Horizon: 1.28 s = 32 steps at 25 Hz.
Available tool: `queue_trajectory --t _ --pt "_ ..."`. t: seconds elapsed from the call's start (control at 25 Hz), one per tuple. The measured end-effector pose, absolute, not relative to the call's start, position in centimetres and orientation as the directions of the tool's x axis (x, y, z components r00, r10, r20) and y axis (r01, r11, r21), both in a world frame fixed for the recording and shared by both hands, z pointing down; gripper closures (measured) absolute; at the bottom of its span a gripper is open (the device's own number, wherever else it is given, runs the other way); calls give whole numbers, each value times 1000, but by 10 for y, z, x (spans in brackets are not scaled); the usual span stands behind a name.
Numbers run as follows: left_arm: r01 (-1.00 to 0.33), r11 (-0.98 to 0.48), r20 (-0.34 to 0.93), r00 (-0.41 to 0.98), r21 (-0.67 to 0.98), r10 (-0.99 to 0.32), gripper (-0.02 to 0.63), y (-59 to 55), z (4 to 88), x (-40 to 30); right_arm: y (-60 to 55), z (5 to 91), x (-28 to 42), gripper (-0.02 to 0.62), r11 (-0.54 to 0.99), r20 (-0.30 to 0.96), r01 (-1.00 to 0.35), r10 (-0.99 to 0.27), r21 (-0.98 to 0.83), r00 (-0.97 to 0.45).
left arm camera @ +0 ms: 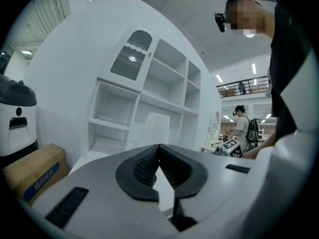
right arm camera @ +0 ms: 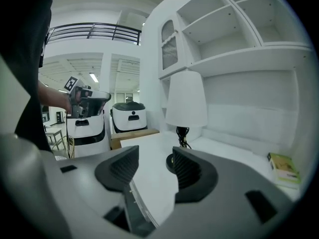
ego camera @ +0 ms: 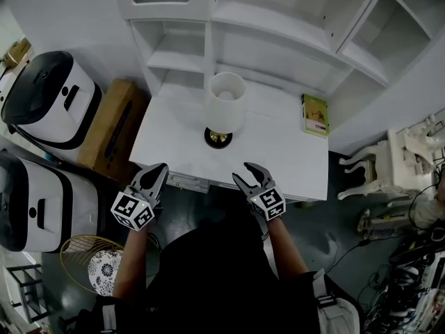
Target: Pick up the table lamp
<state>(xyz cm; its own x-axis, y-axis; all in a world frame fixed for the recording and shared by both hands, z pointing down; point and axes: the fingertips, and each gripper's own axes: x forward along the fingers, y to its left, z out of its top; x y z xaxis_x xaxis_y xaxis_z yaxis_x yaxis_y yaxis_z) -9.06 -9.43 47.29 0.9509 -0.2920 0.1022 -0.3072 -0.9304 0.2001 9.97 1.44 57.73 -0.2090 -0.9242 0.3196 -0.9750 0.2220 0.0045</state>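
White-shaded table lamp [ego camera: 225,106] is seen upright on the desk [ego camera: 278,145], ahead, between both grippers. Right gripper [right arm camera: 154,153] is held agape, empty; left gripper [left arm camera: 159,148] closed. Probably approach: stem must be straddled, then clamped.

The white drum-shaded table lamp [ego camera: 226,101] has a matt, cloth-like shade. Its round black base [ego camera: 218,138] is glossy, with a brass-looking metal centre. The white bench [ego camera: 278,155] is smooth and painted, with a soft sheen, and so is the white shelf unit [ego camera: 278,37]. The left tongs [ego camera: 162,166] and right tongs [ego camera: 240,171] have smooth, matt grey plastic shells and black ribbed, rubbery-looking pads [right arm camera: 121,166]. The brown cardboard box [ego camera: 115,127] is dull and papery. The yellow-green book [ego camera: 315,115] has a slightly glossy paper cover.
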Motion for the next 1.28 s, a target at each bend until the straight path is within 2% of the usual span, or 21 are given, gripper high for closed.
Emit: queue_trajectory --t 0.52,1.28 --pt "-385 -901 118 922 201 -368 595 -97 479 -109 -21 605 122 347 220 322 -975 -922 -22 -216" --pt "-609 -771 151 793 188 -590 595 -115 474 -157 -121 640 156 348 259 343 -966 -908 10 -240"
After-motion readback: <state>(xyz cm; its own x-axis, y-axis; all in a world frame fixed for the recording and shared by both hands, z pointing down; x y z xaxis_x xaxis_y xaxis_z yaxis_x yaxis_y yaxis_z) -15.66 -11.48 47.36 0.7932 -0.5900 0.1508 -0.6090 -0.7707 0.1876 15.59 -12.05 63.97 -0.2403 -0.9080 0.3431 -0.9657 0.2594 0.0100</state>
